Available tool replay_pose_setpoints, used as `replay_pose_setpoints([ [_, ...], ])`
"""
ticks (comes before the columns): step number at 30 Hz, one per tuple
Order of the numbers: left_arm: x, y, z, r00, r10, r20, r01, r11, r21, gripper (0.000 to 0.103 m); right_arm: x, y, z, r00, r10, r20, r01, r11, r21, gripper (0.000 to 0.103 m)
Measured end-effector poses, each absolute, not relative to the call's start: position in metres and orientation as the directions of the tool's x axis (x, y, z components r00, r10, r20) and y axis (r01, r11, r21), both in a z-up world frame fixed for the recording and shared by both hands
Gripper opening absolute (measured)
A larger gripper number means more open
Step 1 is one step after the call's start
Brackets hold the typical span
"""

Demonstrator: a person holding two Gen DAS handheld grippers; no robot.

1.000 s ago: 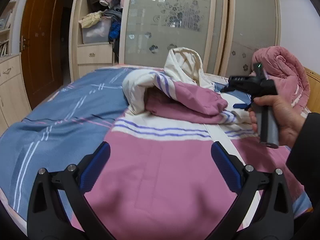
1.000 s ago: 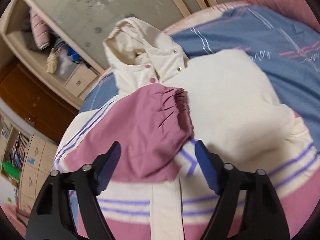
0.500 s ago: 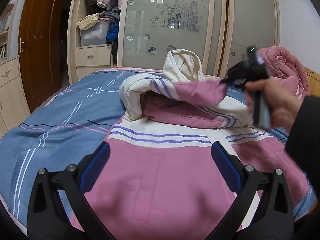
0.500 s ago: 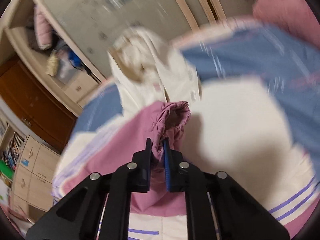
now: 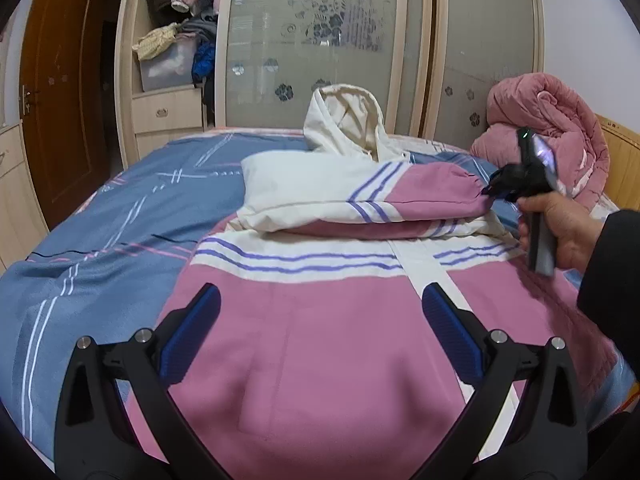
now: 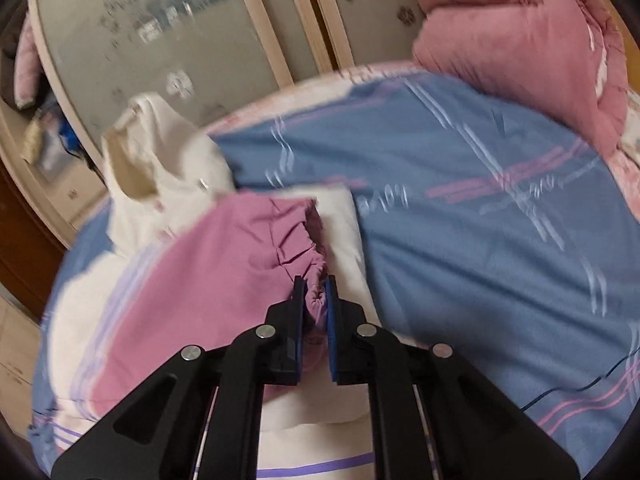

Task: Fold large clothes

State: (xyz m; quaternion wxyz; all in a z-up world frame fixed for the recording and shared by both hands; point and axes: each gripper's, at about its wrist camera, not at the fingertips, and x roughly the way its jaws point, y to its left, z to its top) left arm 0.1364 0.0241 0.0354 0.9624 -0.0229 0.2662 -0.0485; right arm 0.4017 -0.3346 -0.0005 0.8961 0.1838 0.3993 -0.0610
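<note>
A pink and cream hooded jacket (image 5: 320, 340) lies spread on the bed, its hood (image 5: 344, 120) standing up at the far end. One sleeve (image 5: 400, 196) is stretched flat across the chest towards the right. My right gripper (image 6: 314, 284) pinches the pink gathered cuff (image 6: 308, 248) between its pads; its jaws are opening slightly with the cuff still between them. In the left wrist view that right gripper (image 5: 490, 190) sits at the sleeve's right end, held by a hand (image 5: 572, 228). My left gripper (image 5: 316, 300) hovers open over the jacket's pink lower body, holding nothing.
The blue patterned bedsheet (image 5: 100, 232) surrounds the jacket. A bundled pink quilt (image 5: 552, 132) sits at the far right of the bed. Behind the bed stand a wardrobe with frosted sliding doors (image 5: 312, 40) and open shelves of clothes (image 5: 176, 48); a wooden door (image 5: 60, 100) is at left.
My right gripper went from open to shut on the cuff and pulled the sleeve rightwards, so it now lies stretched across the jacket. The left gripper stayed put.
</note>
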Motion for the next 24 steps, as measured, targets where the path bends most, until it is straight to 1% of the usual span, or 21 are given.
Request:
replay_pose_setpoints([
  [1,0.138,0.024,0.034,0.849,-0.112,-0.517,0.085,0.994,-0.075,0.101,0.4,-0.333,-0.008,0.672,0.024,-0.74,0.262,0.927,0.269,0.017],
  [2,0.139,0.024,0.033,0.845,-0.112,-0.523,0.085,0.993,-0.077,0.101,0.396,-0.333,-0.009,0.679,0.015,-0.734,0.266,0.927,0.265,0.031],
  [3,0.139,0.023,0.032,0.843,-0.11,-0.526,0.083,0.994,-0.075,0.101,0.39,-0.336,-0.009,0.689,-0.001,-0.725,0.281,0.922,0.265,0.06],
  [5,0.14,0.023,0.031,0.84,-0.106,-0.533,0.081,0.994,-0.07,0.101,0.373,-0.343,-0.005,0.704,0.003,-0.71,0.302,0.904,0.303,0.092],
  [8,0.14,0.024,0.029,0.834,-0.112,-0.54,0.08,0.993,-0.083,0.101,0.327,-0.361,0.006,0.77,0.065,-0.635,0.304,0.837,0.454,0.092],
  [10,0.139,0.024,0.027,0.83,-0.112,-0.546,0.078,0.993,-0.086,0.101,0.288,-0.367,0.014,0.795,0.128,-0.593,0.266,0.804,0.531,0.095],
  [11,0.138,0.023,0.026,0.825,-0.116,-0.552,0.08,0.993,-0.088,0.101,0.261,-0.365,0.018,0.804,0.157,-0.573,0.233,0.804,0.547,0.097],
  [13,0.135,0.022,0.024,0.819,-0.118,-0.562,0.082,0.993,-0.09,0.101,0.219,-0.356,0.029,0.814,0.161,-0.558,0.187,0.837,0.514,0.101],
  [15,0.131,0.022,0.023,0.816,-0.113,-0.568,0.081,0.993,-0.08,0.101,0.176,-0.343,0.036,0.83,0.138,-0.541,0.141,0.885,0.443,0.102],
  [18,0.119,0.02,0.022,0.819,-0.102,-0.564,0.086,0.995,-0.056,0.101,0.109,-0.313,0.041,0.86,0.049,-0.508,0.098,0.961,0.258,0.102],
  [22,0.1,0.019,0.025,0.832,-0.087,-0.548,0.083,0.996,-0.032,0.101,0.072,-0.297,0.036,0.882,0.004,-0.472,0.073,0.987,0.145,0.102],
  [24,0.093,0.019,0.026,0.838,-0.077,-0.539,0.081,0.997,-0.017,0.101,0.064,-0.293,0.034,0.885,-0.003,-0.466,0.066,0.991,0.118,0.102],
])
